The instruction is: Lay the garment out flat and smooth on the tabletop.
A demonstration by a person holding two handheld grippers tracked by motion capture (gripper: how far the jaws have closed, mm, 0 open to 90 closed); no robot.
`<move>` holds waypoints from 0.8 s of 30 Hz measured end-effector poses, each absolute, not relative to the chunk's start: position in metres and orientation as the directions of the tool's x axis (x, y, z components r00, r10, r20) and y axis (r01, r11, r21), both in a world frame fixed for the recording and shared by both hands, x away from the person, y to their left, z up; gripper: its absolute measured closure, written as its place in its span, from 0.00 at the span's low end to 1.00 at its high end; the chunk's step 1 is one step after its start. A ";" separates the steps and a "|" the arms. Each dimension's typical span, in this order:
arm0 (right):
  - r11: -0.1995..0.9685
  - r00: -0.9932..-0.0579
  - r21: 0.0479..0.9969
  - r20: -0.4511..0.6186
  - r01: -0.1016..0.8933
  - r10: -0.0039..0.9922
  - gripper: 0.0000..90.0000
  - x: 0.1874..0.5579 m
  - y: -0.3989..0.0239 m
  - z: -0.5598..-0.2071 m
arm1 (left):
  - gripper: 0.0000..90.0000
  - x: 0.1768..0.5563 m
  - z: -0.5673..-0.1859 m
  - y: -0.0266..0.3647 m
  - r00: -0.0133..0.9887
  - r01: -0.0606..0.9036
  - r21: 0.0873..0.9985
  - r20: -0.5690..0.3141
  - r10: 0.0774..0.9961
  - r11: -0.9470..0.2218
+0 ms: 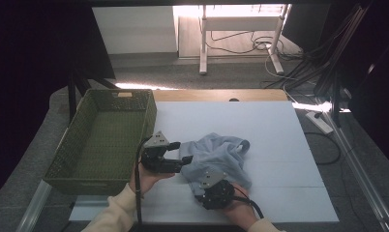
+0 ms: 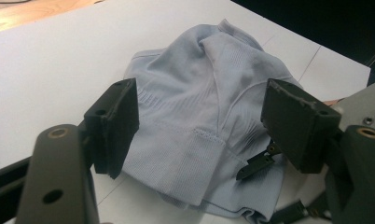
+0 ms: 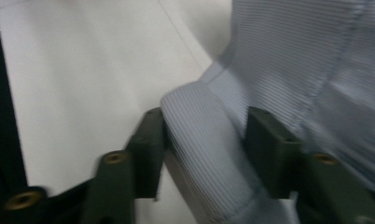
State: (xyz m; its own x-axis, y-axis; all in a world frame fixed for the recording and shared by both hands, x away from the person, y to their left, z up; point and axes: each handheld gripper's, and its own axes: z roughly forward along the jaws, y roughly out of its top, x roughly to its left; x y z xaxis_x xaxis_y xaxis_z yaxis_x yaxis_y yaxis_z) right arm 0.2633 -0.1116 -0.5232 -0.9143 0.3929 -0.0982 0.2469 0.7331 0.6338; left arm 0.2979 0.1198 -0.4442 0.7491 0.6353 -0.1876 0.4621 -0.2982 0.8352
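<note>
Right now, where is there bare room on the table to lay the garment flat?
The white table top is bare beyond and to the right of the light blue garment. The green basket fills the left edge. Near the front, both grippers crowd the garment.

Green woven basket at table's left edge; cables on floor.

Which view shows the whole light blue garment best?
The left gripper view: the garment lies crumpled in full between its open jaws, ribbing and hem clear. The high view shows it small on the white table, its near edge under the right tongs. The right gripper view gives a blurred fold between the jaws.
</note>
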 end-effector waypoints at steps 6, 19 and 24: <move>0.743 -0.919 0.617 -0.078 0.260 0.386 0.90 0.267 -0.125 -0.517 | 0.32 0.298 -0.445 0.118 0.750 0.464 0.833 -0.189 0.634 -0.301; 0.681 -0.891 0.648 -0.008 0.341 0.454 0.91 0.242 -0.214 -0.500 | 0.31 0.298 -0.446 0.114 0.755 0.464 0.831 -0.189 0.628 -0.308; 0.659 -0.861 0.651 -0.016 0.376 0.508 0.91 0.238 -0.246 -0.497 | 0.31 0.298 -0.446 0.115 0.755 0.464 0.831 -0.191 0.627 -0.305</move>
State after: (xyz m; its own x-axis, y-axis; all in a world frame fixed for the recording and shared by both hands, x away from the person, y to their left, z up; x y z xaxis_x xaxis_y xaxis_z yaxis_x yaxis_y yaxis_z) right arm 0.2383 -0.2462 -0.4969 -0.8612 0.5081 -0.0164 0.3763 0.6589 0.6513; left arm 0.2978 0.1148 -0.4456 0.7554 0.6267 -0.1915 0.4641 -0.3053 0.8315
